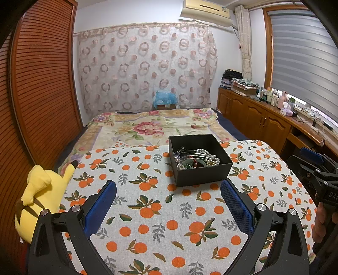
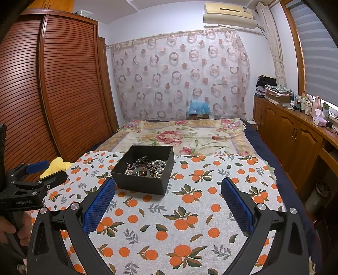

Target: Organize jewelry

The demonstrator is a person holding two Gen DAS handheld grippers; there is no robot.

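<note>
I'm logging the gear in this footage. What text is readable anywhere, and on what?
"GenRobot.AI": on the left gripper body, seen from the right wrist.
"DAS", cut off at the frame edge: on the right gripper body.
Air conditioner label: too small to read.
Shelf bottles: labels blurred.

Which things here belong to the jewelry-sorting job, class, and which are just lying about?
Belongs to the job:
- square black cardboard box
- tangled pearl and silver jewelry inside it

Just lying about:
- yellow plush toy
- pink tissue box
- folded clothes pile
</note>
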